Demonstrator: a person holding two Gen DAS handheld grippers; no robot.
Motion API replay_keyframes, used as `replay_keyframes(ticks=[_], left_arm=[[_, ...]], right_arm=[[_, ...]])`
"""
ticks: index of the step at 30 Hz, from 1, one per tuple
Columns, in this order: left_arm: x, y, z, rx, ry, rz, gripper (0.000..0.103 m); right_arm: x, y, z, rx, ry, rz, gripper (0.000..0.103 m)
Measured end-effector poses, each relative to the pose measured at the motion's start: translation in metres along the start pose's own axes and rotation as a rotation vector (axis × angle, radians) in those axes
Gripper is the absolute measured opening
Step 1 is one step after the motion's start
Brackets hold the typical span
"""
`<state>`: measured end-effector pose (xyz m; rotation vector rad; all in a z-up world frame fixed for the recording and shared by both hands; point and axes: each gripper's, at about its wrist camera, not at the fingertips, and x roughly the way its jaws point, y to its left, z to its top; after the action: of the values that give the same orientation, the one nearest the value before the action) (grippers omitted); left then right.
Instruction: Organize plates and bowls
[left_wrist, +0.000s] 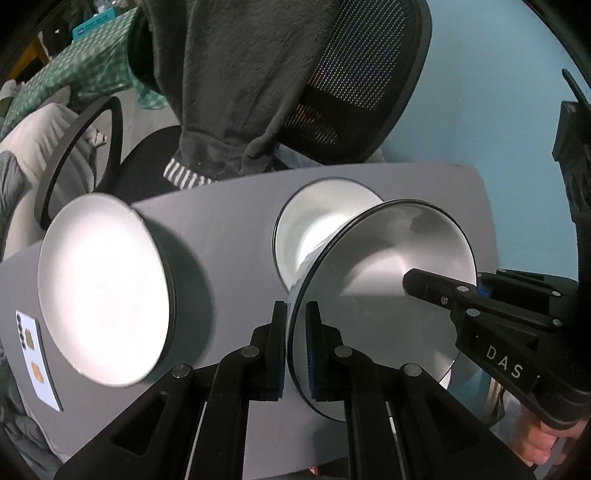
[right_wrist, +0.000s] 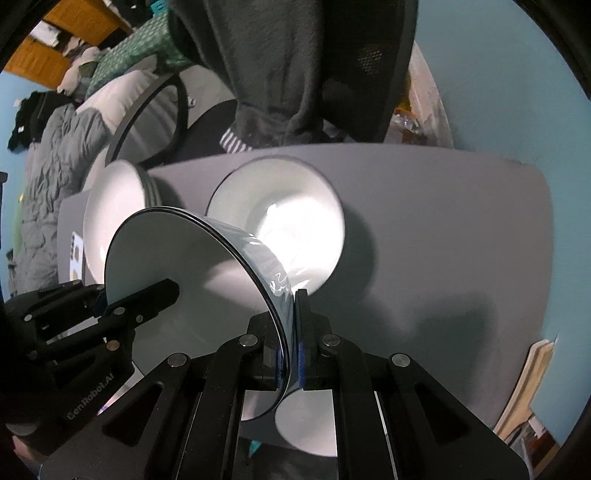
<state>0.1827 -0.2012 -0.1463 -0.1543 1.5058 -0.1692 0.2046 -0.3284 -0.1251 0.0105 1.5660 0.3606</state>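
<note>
A white bowl with a dark rim (left_wrist: 384, 280) is held above the grey table by both grippers. My left gripper (left_wrist: 295, 314) is shut on its left rim. My right gripper (right_wrist: 291, 314) is shut on its right rim; it also shows in the left wrist view (left_wrist: 436, 284). The held bowl (right_wrist: 184, 273) hangs just above another white bowl (right_wrist: 291, 221) that rests on the table, also seen in the left wrist view (left_wrist: 314, 218). A stack of white plates (left_wrist: 103, 288) stands at the left, also in the right wrist view (right_wrist: 114, 206).
The grey table (left_wrist: 236, 236) carries a phone (left_wrist: 35, 362) at its left edge. A further white dish (right_wrist: 306, 424) sits near the front edge. A mesh office chair (left_wrist: 369, 81) with a dark garment stands behind the table.
</note>
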Motion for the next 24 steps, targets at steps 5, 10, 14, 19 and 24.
replay_keyframes(ticks=[5, 10, 14, 19, 24], left_arm=[[0.014, -0.001, 0.017, 0.007, 0.013, 0.02, 0.009], [0.03, 0.001, 0.033, 0.007, 0.034, 0.043, 0.009], [0.033, -0.002, 0.036, 0.028, 0.036, 0.067, 0.009], [0.039, -0.007, 0.042, 0.074, 0.04, 0.12, 0.009], [0.041, -0.006, 0.046, 0.085, 0.064, 0.115, 0.009]], right_arm=[[0.005, -0.013, 0.019, 0.023, 0.02, -0.001, 0.006], [0.015, -0.022, 0.029, 0.05, 0.052, 0.015, 0.005], [0.019, -0.026, 0.033, 0.056, 0.069, 0.014, 0.006], [0.022, -0.032, 0.036, 0.078, 0.09, 0.016, 0.007], [0.023, -0.035, 0.036, 0.089, 0.114, 0.04, 0.009]])
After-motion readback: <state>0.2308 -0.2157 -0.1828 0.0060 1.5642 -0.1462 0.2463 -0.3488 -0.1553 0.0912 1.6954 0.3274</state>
